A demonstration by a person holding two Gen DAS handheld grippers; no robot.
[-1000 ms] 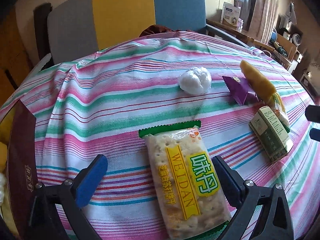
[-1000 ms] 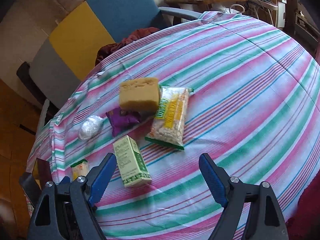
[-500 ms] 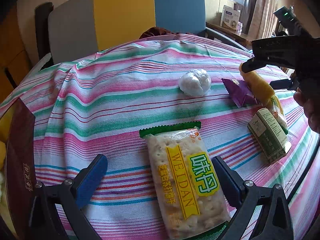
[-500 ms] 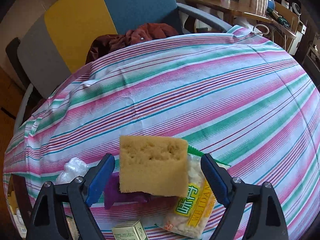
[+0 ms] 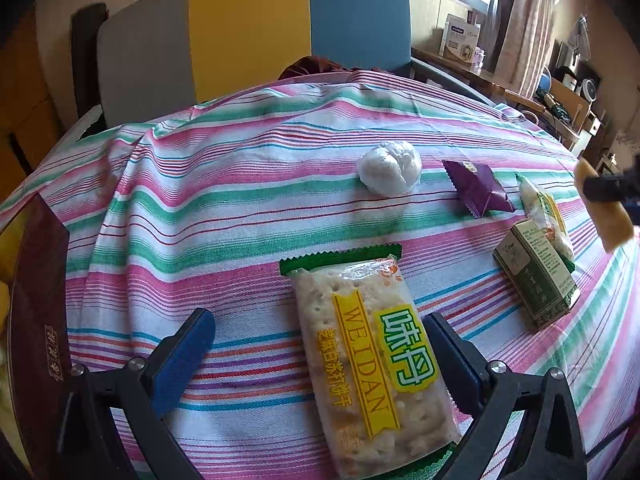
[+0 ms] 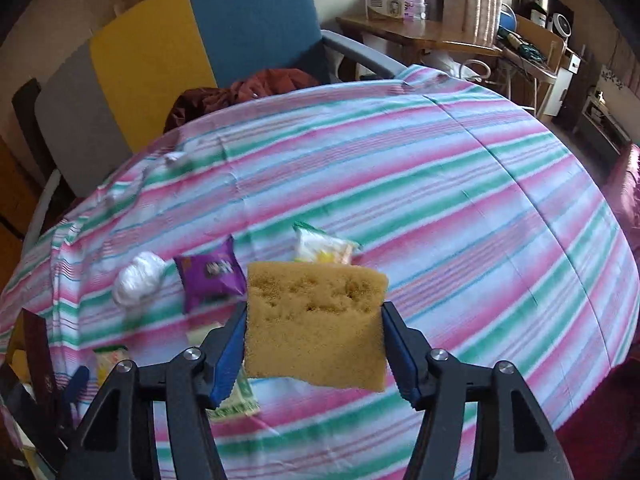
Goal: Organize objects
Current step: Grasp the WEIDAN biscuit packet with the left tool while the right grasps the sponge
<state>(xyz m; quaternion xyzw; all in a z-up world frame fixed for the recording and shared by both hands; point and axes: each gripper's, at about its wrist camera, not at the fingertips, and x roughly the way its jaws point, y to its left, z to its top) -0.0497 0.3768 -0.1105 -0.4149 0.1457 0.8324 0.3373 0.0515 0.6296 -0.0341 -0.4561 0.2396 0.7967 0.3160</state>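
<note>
My right gripper (image 6: 314, 346) is shut on a yellow sponge (image 6: 316, 320) and holds it above the striped tablecloth (image 6: 460, 208); sponge (image 5: 604, 208) and gripper also show at the right edge of the left wrist view. My left gripper (image 5: 320, 344) is open low over the cloth, with a Weidan cracker packet (image 5: 372, 364) lying between its fingers. On the cloth lie a white plastic ball (image 5: 388, 166), a purple packet (image 5: 478, 192), a green carton (image 5: 536, 276) and a second cracker packet (image 5: 546, 216).
A dark red box (image 5: 38, 320) stands at the table's left edge. A chair with grey, yellow and blue back (image 5: 248, 32) holds a dark red cloth (image 6: 240, 92) behind the table. A cluttered wooden desk (image 6: 432, 36) is at the far right.
My right gripper moved in over the sponge, shut on it and lifted it off the packets. The left gripper has barely moved.
</note>
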